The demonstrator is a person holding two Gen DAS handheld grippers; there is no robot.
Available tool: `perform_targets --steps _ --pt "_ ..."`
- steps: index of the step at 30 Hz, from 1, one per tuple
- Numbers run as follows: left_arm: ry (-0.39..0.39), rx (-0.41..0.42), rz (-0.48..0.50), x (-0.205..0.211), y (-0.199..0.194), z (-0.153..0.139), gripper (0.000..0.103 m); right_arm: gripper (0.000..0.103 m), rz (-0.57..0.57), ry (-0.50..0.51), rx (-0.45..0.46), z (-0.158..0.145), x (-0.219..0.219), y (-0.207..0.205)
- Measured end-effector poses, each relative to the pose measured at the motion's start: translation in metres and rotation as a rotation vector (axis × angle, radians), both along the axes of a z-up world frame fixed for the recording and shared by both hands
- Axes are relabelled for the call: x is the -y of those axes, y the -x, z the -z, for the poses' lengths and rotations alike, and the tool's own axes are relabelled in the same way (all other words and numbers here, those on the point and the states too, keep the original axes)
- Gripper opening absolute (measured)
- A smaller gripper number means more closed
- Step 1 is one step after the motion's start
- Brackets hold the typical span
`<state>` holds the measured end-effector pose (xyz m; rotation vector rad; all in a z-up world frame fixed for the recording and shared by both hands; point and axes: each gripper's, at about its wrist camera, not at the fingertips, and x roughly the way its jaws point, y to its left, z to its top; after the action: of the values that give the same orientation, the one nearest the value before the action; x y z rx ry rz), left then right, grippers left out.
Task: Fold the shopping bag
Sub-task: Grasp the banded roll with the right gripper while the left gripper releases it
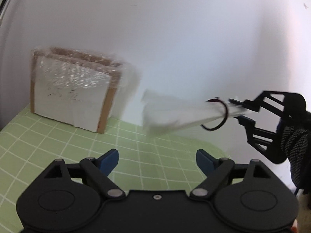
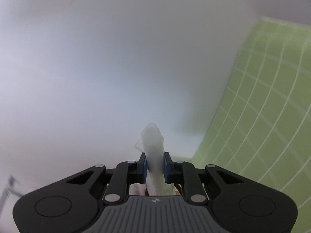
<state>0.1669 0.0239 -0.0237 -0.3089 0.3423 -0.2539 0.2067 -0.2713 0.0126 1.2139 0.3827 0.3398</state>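
A white translucent shopping bag [image 1: 175, 114] hangs bunched and blurred in the air above the green mat, with a dark red ring handle [image 1: 217, 116] looped near its held end. My right gripper [image 1: 238, 109] is shut on that end, at the right of the left wrist view. The right wrist view shows the bag [image 2: 153, 147] pinched between the blue pads [image 2: 144, 167] of the right gripper [image 2: 155, 165] and sticking out past them. My left gripper [image 1: 157, 161] is low over the mat, open, with nothing between its blue pads, below and left of the bag.
A green mat with a white grid [image 1: 58, 145] covers the table up to a white wall [image 1: 175, 38]. A cardboard box wrapped in bubble film [image 1: 72, 95] stands at the back left against the wall. A person's dark patterned sleeve [image 1: 297, 145] shows at the right.
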Motion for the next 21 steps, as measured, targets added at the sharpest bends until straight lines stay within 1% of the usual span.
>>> perform_targets --steps 2,4,7,9,12,15,19,21 --pt "0.008 -0.012 -0.015 -0.003 0.000 0.001 0.092 0.018 0.013 -0.061 0.011 0.001 -0.002 -0.007" --pt "0.045 -0.058 -0.031 -0.009 -0.006 0.003 0.100 0.018 0.027 -0.123 0.023 0.002 -0.004 -0.014" --pt "0.101 -0.134 -0.045 -0.019 -0.022 0.006 0.102 0.018 0.047 -0.215 0.040 0.003 -0.007 -0.025" --pt "0.141 -0.176 -0.056 -0.032 -0.042 0.010 0.102 0.018 0.060 -0.271 0.052 0.003 -0.010 -0.033" --pt "0.193 -0.216 -0.079 -0.048 -0.063 0.017 0.102 0.018 0.067 -0.286 0.067 -0.002 -0.032 -0.049" --pt "0.253 -0.218 -0.110 -0.063 -0.080 0.025 0.102 0.018 0.074 -0.297 0.078 -0.005 -0.055 -0.066" --pt "0.304 -0.202 -0.142 -0.077 -0.091 0.035 0.102 0.018 0.098 -0.240 0.112 -0.013 -0.085 -0.088" --pt "0.315 -0.169 -0.145 -0.080 -0.091 0.040 0.102 0.018 0.095 -0.186 0.129 -0.016 -0.101 -0.100"
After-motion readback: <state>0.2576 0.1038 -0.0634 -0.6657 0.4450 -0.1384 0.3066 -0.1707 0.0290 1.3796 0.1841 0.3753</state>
